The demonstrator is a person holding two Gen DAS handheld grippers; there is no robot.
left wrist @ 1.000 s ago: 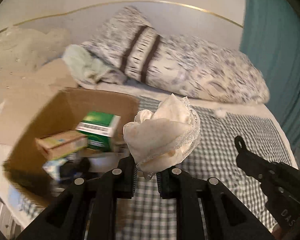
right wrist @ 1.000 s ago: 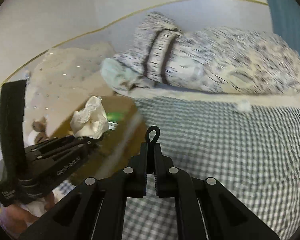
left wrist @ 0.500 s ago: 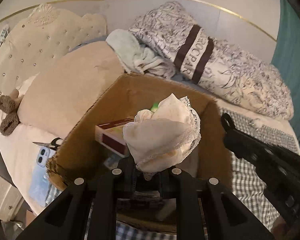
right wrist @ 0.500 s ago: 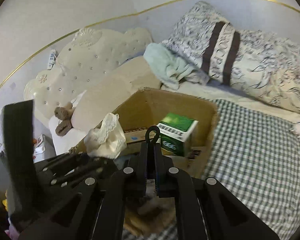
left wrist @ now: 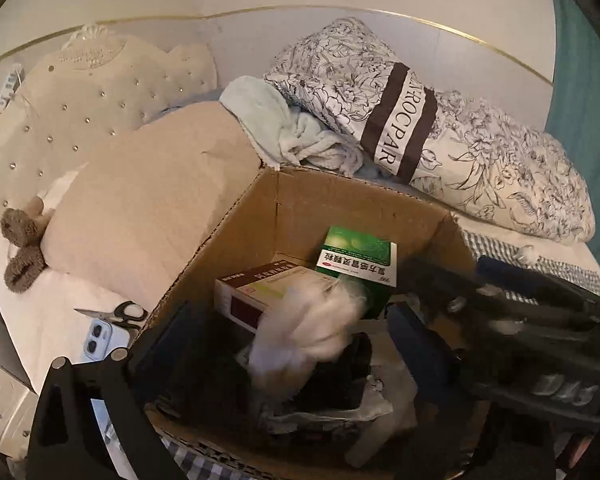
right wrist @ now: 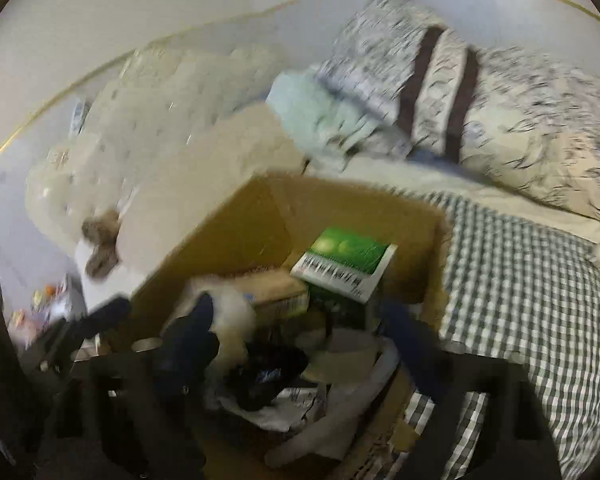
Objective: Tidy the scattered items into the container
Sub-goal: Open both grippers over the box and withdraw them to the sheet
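- Left tongs have just sprung open; the blurred white lace cloth sits loose between them, over the cardboard box.
- Right tongs have just opened too, empty, over the same box on the bed.

Matt corrugated cardboard box (rough-edged)

Motion blur smears the cream lace-edged cloth over the open brown cardboard box, hiding its outline. The red-and-white carton lies partly behind it. The right wrist view is blurred throughout. The blue phone is partly covered by the left gripper's finger.
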